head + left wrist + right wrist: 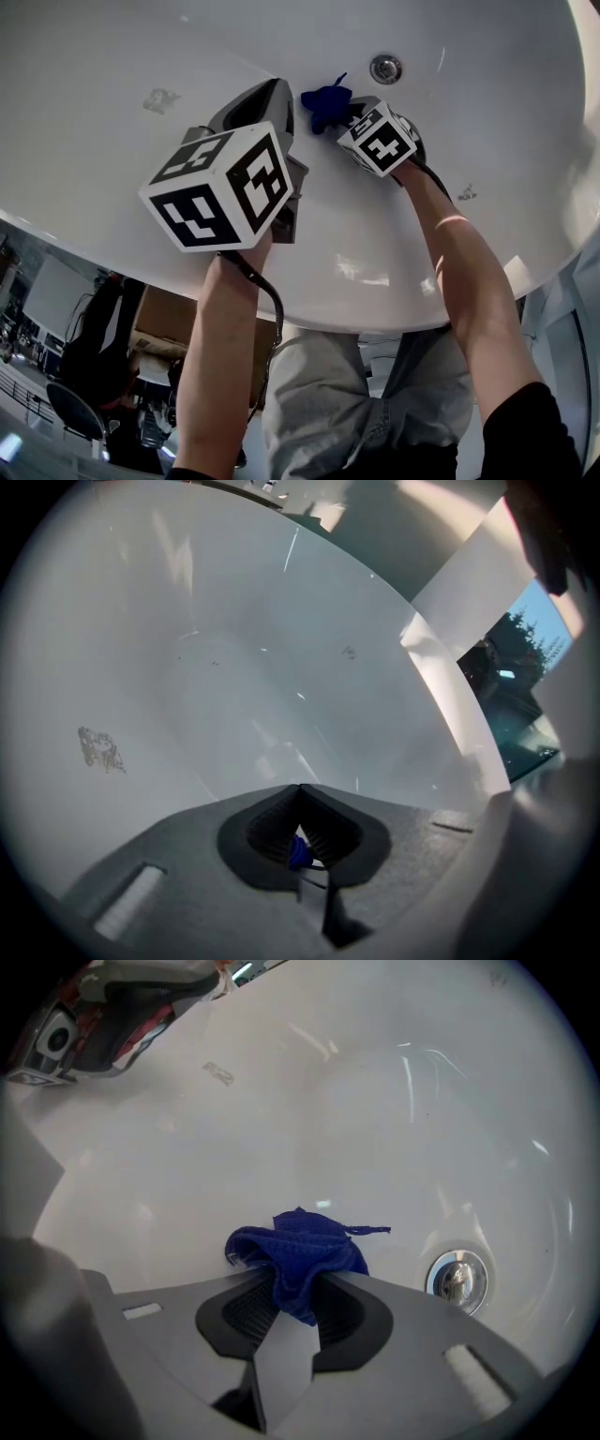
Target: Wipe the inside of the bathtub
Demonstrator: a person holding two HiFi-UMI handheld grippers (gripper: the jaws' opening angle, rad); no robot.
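Down inside the white bathtub [112,56], the right gripper [298,1288] has its jaws clamped on a bunched blue cloth [302,1246]. The cloth lies against the tub surface, just left of the chrome drain [457,1279]. Further left, the left gripper [300,794] hangs over bare enamel, jaws closed tip to tip. A tiny blue speck [298,853] shows behind the tips; I cannot tell what it is.

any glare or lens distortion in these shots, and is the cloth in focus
Both gripper views: heavy fisheye, dark corners. Right gripper view: cloth sharp, glare streaks on the tub above the drain. Left gripper view: hazy, sunlit band at right. Head view: tub washed out upper right.
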